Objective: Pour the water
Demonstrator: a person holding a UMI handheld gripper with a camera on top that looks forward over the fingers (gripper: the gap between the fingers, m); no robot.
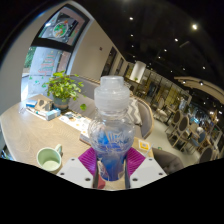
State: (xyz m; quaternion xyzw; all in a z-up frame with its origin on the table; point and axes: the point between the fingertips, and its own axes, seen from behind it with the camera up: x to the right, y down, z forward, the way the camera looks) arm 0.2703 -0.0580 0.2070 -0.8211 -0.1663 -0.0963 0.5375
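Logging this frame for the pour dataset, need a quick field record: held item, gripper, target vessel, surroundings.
held item: clear water bottle, white cap, blue label, roughly upright
gripper: gripper shut on the bottle, pink pads at both sides
target vessel: green cup on the table, beside the fingers
pour: not started
surroundings: potted plant beyond the cup

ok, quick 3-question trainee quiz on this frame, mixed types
1. True or false: the bottle is lying flat on the table.
2. What is the tool doing? A) open, clear of everything B) shut on the bottle C) shut on the cup
3. Fill in: the green cup stands on the table beside the ____ held in the tool.

Key: 1 false (it's upright, cap on); 2 B; 3 bottle.
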